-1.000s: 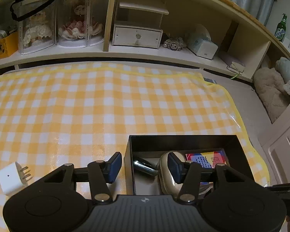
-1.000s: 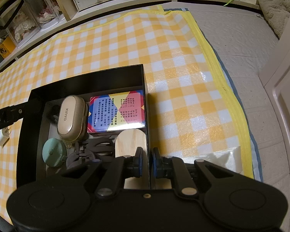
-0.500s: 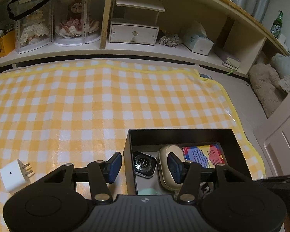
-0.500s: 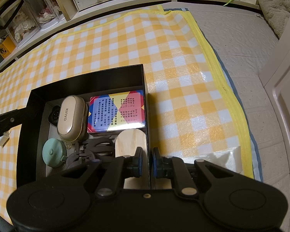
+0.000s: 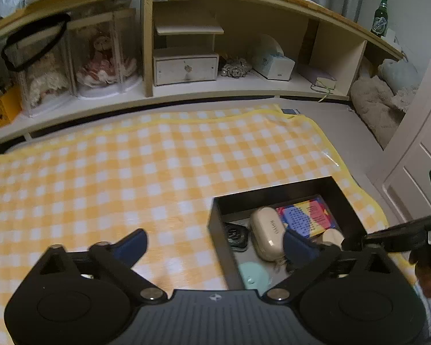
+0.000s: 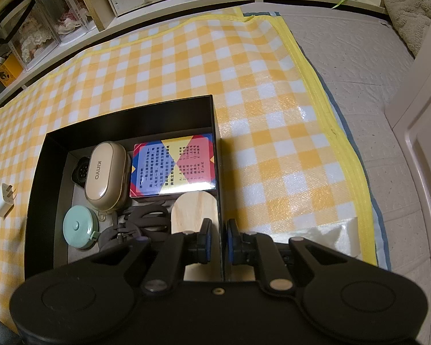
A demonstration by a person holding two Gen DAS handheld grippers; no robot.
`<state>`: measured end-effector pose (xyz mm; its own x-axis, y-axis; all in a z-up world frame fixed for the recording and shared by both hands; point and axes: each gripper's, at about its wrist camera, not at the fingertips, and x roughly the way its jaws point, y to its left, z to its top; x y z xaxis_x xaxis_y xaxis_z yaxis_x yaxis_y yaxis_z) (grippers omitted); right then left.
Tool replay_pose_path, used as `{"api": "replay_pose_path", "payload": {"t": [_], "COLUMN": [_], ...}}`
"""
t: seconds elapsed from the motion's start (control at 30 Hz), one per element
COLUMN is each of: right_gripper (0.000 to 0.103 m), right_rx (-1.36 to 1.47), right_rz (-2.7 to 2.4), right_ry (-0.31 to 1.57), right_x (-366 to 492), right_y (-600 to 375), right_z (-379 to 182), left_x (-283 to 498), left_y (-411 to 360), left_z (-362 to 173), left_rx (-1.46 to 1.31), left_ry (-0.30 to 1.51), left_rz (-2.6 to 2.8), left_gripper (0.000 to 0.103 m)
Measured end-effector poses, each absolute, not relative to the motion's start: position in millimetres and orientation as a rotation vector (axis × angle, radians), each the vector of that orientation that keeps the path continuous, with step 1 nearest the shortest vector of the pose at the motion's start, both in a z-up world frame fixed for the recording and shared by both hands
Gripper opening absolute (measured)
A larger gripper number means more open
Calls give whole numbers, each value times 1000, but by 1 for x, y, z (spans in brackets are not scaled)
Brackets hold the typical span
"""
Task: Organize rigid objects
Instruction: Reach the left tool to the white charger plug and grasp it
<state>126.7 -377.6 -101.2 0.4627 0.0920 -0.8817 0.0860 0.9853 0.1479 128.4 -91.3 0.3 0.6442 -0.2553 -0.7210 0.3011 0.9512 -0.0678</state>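
Beside box wall [image 6: 219, 155], bare mat [image 6: 273, 143].

Open black box [image 6: 123, 120] on checked mat, holding beige case [image 6: 107, 175], colourful card box [image 6: 173, 169], mint tin [image 6: 77, 227]

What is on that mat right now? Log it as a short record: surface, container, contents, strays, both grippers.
surface: yellow checked mat
container: black box, open top, on the mat
inside box: beige case, colourful card box, smartwatch, mint round case, black cable, wooden piece
outside box: white plug, on the mat
left gripper: jaws opening, nothing gripped
right gripper: shut on the box's right wall
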Motion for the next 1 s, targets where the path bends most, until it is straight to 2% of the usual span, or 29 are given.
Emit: {"api": "replay_pose_path", "payload": {"t": [0.43,0.87,0.97,1.0], "right_gripper": [12,12,13,13], "right_rx": [180,180,179,178], "right_rz": [4,4,4,4], "right_ry": [1092,1092,1092,1092], "right_x": [126,126,126,126], "right_y": [-378,-378,-378,-377], "right_z": [-101,-101,-101,-101], "left_x": [130,155,161,162], "left_y": [-20,36,38,39], "left_z": [-7,-64,-69,-71], "left_rx": [30,-356,-358,-355], "left_ry": [802,953,957,958], "left_rz": [-163,36,68,76], "left_gripper": [103,103,95,87]}}
